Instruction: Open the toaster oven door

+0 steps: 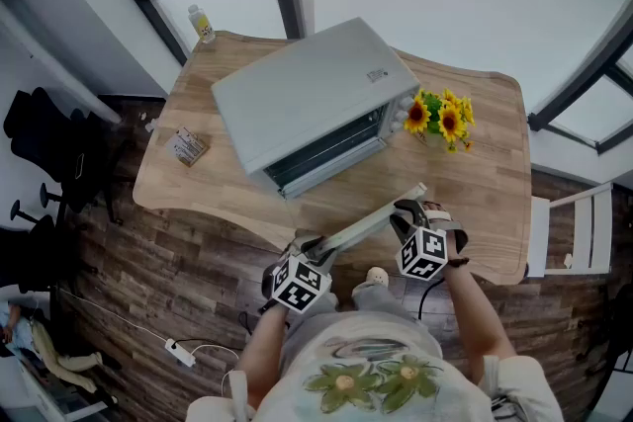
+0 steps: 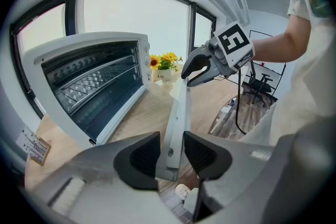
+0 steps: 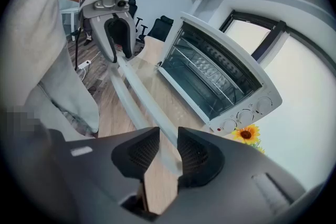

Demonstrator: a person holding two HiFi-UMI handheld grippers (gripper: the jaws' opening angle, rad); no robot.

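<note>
**Handle held at both ends**

Your left gripper [image 1: 315, 248] clamps one end of the door handle [image 1: 371, 220]. The bar slants across to your right gripper [image 1: 406, 212], which pinches the other end. The toaster oven [image 1: 307, 99] lies beyond both on the table [image 1: 480, 203], mouth open, so pull evenly toward yourself.

No legible text; only square black-and-white markers on the left gripper [image 1: 314, 248] and right gripper [image 1: 406, 212]
</note>
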